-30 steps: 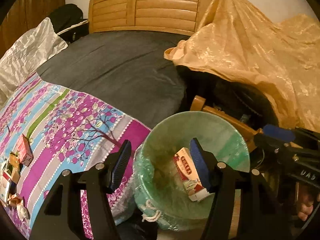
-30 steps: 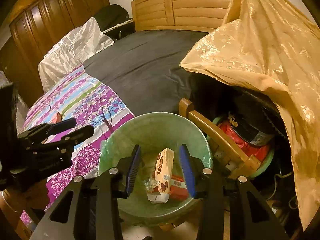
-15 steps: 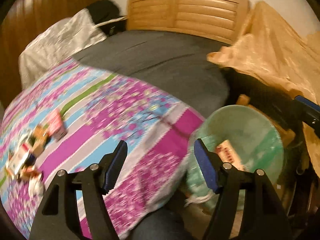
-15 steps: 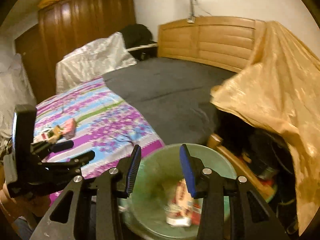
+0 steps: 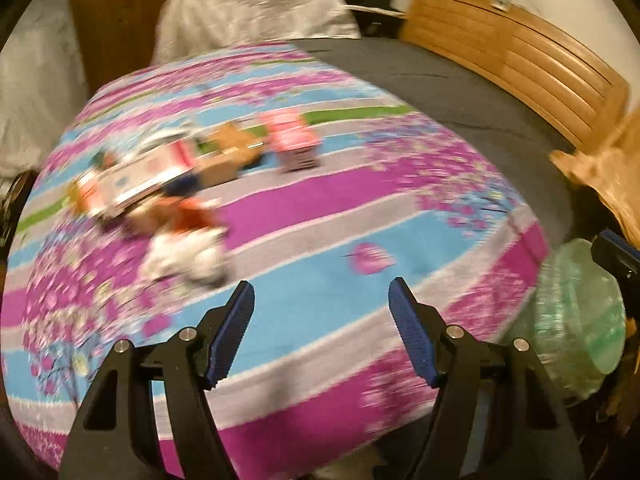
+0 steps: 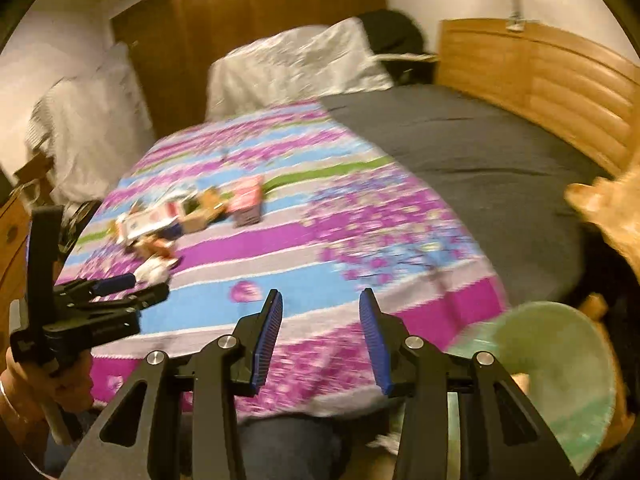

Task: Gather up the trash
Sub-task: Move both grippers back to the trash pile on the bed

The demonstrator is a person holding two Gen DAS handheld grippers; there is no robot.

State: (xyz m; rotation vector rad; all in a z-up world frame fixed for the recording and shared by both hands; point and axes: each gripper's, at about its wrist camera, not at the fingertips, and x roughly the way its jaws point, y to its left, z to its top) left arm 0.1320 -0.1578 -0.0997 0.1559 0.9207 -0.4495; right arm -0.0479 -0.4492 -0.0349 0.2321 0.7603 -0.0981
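A blurred pile of trash lies on the purple and blue flowered bedspread: a white and red carton, a pink box, a brown box and a crumpled white wrapper. The pile also shows in the right wrist view. My left gripper is open and empty above the bedspread, short of the pile. My right gripper is open and empty over the bed's near edge. The green-lined trash bin stands at the lower right; it also shows in the left wrist view.
A dark grey sheet covers the far half of the bed, with a wooden headboard behind it. A silver-white cover and a wooden wardrobe stand at the back. A gold cloth hangs at the right.
Both grippers have swung left from over the bin to the bedspread. The bin has slid to the right edge of both views. The trash pile has come toward the centre. Both grippers stay open.
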